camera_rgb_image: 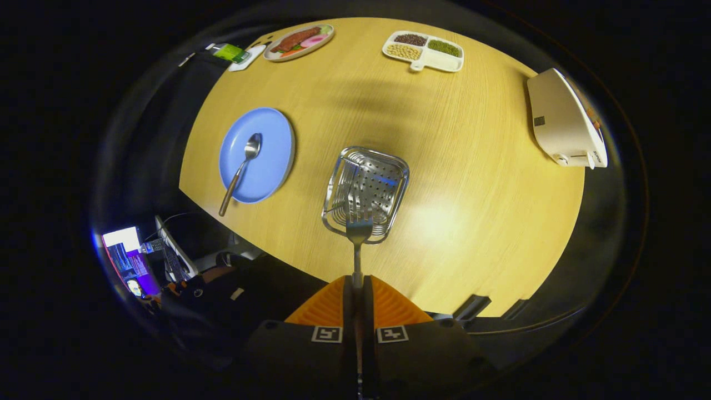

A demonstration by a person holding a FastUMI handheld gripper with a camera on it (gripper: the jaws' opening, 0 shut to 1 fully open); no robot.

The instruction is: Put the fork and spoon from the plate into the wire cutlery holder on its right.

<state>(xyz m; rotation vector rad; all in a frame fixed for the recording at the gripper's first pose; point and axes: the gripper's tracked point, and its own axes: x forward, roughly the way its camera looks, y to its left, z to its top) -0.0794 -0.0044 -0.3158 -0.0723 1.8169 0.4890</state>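
Observation:
I look down from well above the wooden table (472, 166). My gripper (357, 280) is shut on the handle of a metal fork (359, 233), whose tines point forward and hang over the near rim of the wire cutlery holder (366, 191). The holder is a rectangular metal basket with a perforated bottom, just ahead of my fingers. To its left lies a blue plate (272, 161) with a metal spoon (240, 172) on it, bowl at the plate's middle and handle sticking out past the near rim.
At the table's far side stand a plate of food (299, 41) and a white divided tray of beans (423, 51). A white appliance (564, 119) sits at the right edge. Off the table's near left are a lit screen (125, 258) and cables.

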